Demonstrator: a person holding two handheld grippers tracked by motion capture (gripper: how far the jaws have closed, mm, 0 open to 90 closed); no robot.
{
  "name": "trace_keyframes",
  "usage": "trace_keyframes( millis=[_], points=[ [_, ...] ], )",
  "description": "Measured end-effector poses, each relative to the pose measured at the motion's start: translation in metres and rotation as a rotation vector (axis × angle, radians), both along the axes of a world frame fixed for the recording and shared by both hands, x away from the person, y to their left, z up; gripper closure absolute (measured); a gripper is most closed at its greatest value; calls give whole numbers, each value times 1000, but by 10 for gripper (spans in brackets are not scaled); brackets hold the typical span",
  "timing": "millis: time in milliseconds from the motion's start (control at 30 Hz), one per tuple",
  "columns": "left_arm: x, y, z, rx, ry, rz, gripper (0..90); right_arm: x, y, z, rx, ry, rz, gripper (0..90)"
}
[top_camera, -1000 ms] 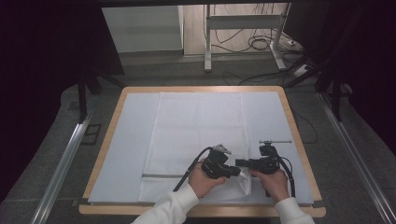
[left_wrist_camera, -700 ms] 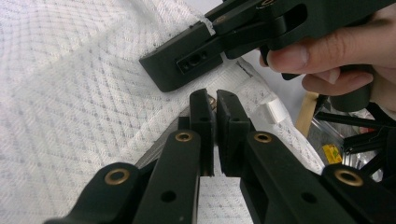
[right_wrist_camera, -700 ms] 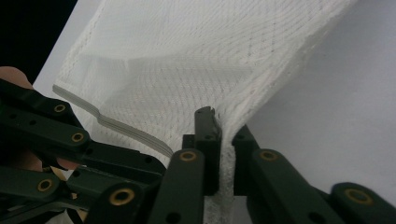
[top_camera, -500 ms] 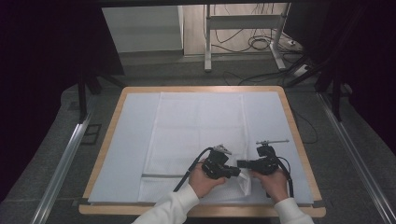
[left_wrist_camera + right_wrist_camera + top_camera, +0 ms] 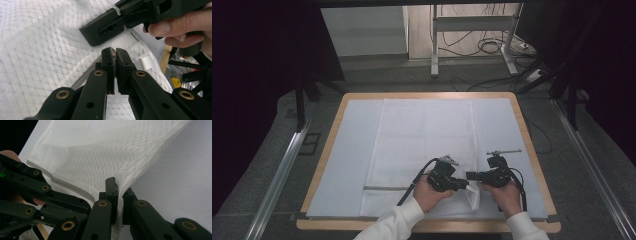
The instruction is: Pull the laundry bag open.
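On the table (image 5: 324, 165), a pale sheet covers the top and the white mesh bag (image 5: 422, 140) lies flat across the middle of it, reaching down to the near edge. Starting at the left: a grey zipper strip (image 5: 384, 188) runs along the bag's near end, level with the hands. Next comes the left gripper (image 5: 460, 184), held low over the bag's near right corner, its cable trailing back toward the person's white sleeve (image 5: 394, 225). In the left gripper view, its jaws are pressed together on a small metal piece at the bag's hem (image 5: 113, 53), with the mesh spreading away to the left. Moving right, the corner of the bag (image 5: 473, 192) is bunched and lifted between the two grippers. Then the right gripper (image 5: 471, 176), pointing in toward the left one, tips almost meeting. Its jaws have just been closing, and in the right gripper view they pinch a fold of the mesh (image 5: 120, 195), the cloth rising up from between them. Both grippers sit just beside each other at that same corner.
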State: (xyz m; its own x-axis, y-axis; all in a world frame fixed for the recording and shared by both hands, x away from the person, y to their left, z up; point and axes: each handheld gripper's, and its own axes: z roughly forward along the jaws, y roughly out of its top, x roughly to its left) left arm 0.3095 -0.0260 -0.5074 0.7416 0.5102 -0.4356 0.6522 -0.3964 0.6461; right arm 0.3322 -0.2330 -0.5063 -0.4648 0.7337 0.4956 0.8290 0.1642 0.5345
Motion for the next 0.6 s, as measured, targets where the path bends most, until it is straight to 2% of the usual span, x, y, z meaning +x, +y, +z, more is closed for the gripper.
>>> trace_keyframes(
  millis=[600],
  points=[
    [4, 7, -10, -7, 32, -1, 868, -2, 2, 0, 6, 8, 32, 877]
  ],
)
